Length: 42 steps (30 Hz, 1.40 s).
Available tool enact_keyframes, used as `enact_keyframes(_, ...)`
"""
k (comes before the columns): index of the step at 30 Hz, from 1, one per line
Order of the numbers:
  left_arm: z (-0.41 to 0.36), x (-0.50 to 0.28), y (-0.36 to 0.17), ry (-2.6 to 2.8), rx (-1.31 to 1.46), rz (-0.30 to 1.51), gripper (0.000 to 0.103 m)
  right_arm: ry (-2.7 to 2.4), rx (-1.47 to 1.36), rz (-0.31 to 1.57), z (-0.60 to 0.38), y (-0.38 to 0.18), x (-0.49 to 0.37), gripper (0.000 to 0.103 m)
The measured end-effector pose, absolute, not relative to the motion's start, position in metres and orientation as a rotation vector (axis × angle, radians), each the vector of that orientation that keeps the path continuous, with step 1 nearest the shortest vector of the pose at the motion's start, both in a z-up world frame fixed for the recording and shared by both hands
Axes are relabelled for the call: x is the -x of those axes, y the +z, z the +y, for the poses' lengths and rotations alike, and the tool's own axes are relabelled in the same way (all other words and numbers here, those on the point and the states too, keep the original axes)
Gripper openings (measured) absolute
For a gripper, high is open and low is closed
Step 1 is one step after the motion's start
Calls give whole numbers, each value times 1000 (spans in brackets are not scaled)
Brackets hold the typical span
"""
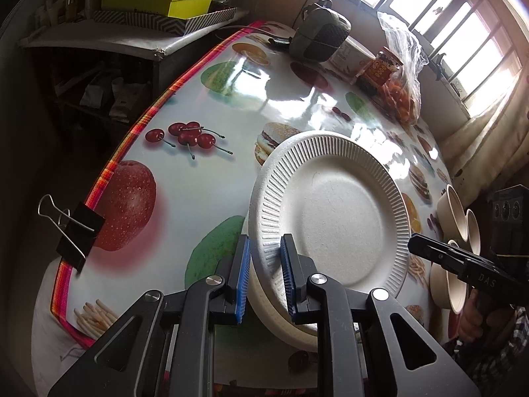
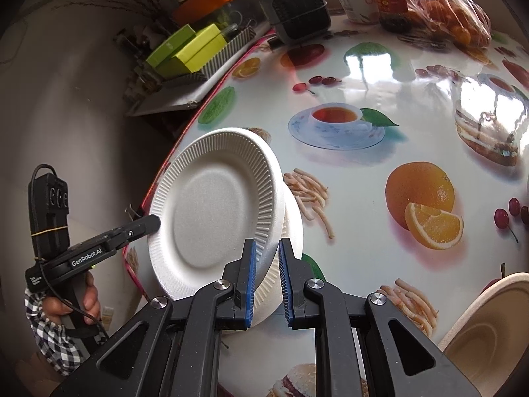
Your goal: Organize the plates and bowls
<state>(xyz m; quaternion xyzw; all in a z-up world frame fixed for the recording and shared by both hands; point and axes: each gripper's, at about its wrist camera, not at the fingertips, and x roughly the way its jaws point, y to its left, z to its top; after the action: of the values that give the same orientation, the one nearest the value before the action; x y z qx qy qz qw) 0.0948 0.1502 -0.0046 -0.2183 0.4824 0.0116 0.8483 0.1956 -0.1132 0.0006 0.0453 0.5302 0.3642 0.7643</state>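
Note:
A white ribbed paper plate point(image 1: 334, 211) is held tilted over the table, with a second plate point(image 1: 281, 314) under it. My left gripper point(image 1: 264, 278) straddles the plates' near rim between its blue pads; the jaws stand somewhat apart with rim between them. In the right wrist view the same plate point(image 2: 215, 211) is tilted, and my right gripper point(image 2: 266, 281) straddles its right rim, jaws a little apart. The left gripper's tip point(image 2: 145, 225) touches the plate's left edge there. Several beige bowls point(image 1: 456, 215) stand at the table's right edge.
The table point(image 2: 380, 165) has a glossy fruit-print cloth. A binder clip point(image 1: 72, 228) grips its left edge. A small heater point(image 1: 319, 33), a jar point(image 1: 380, 69), a cup and a bag of oranges point(image 1: 403, 96) stand at the far side. A beige tray point(image 2: 489, 330) lies near right.

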Motion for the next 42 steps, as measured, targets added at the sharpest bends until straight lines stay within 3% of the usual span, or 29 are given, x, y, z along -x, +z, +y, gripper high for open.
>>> enact_keyframes(42,142,-88,-18,32,436,1051,20,769,-92,1172,-110,-15,-187,16)
